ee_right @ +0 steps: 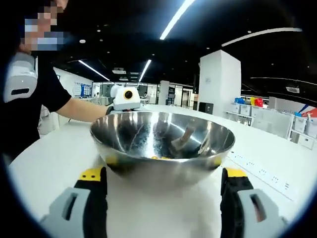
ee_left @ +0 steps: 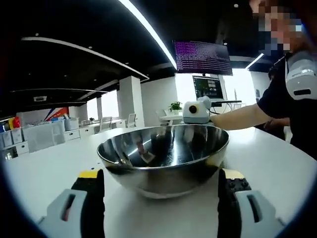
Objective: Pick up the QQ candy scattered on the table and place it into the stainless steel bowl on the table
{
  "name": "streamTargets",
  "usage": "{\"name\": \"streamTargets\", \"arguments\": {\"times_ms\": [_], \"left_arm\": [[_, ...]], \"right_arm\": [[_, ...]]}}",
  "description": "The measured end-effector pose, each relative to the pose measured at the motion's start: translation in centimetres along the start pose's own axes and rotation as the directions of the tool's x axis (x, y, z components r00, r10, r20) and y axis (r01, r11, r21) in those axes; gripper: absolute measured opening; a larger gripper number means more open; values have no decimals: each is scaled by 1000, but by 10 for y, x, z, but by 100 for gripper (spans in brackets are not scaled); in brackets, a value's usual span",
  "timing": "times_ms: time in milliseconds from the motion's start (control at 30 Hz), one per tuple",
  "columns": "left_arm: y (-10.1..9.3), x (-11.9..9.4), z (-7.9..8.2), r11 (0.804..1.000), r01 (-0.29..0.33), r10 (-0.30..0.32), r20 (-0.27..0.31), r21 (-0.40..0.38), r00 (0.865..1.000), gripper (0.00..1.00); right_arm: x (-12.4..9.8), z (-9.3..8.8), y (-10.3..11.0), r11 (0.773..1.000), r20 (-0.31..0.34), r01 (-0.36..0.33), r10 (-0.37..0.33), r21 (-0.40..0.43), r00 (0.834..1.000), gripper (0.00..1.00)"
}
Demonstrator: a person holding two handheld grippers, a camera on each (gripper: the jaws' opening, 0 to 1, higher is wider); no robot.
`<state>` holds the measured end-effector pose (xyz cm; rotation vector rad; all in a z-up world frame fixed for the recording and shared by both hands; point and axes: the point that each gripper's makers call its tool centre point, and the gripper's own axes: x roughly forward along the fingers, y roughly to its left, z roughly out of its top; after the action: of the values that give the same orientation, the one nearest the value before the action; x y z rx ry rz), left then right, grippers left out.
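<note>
One stainless steel bowl [ee_left: 163,157] is standing on the one white table [ee_left: 44,168]. Behind the bowl, two dark screens [ee_left: 202,57] are hanging. Beside the bowl, one person [ee_right: 29,99] is standing. In the right gripper view, inside the bowl, a few yellow candies [ee_right: 159,157] are showing; I cannot count them exactly.

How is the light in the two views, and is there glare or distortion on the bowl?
Left gripper view: ceiling light strips bend into curves from the fisheye lens; bright windows behind wash out; the stainless steel bowl mirrors the room, its underside dark. Right gripper view: the bowl has smeared reflections inside, something yellow low inside, and the white table looks evenly lit.
</note>
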<state>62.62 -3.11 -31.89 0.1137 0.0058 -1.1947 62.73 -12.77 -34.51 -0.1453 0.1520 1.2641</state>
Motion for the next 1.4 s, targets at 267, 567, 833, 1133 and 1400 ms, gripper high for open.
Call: {"name": "streamTargets", "arguments": {"times_ms": [267, 567, 833, 1133, 1400], "left_arm": [[10, -42, -11, 981, -132, 118, -101, -139, 988, 94], [-36, -76, 32, 978, -192, 192, -15, -79, 981, 91], [-94, -92, 47, 970, -240, 237, -84, -27, 968, 83], [-153, -107, 58, 962, -272, 269, -104, -13, 957, 83], [-183, -120, 53, 946, -325, 323, -153, 16, 934, 85]], "right_arm": [[-37, 15, 1, 997, 52, 75, -73, -28, 996, 90], [-76, 41, 28, 979, 76, 204, -202, -16, 976, 85], [-95, 60, 80, 963, 104, 268, -269, 20, 958, 85], [-98, 61, 147, 960, 81, 279, -278, -3, 957, 82], [-96, 60, 194, 952, 72, 305, -302, -28, 950, 79]]}}
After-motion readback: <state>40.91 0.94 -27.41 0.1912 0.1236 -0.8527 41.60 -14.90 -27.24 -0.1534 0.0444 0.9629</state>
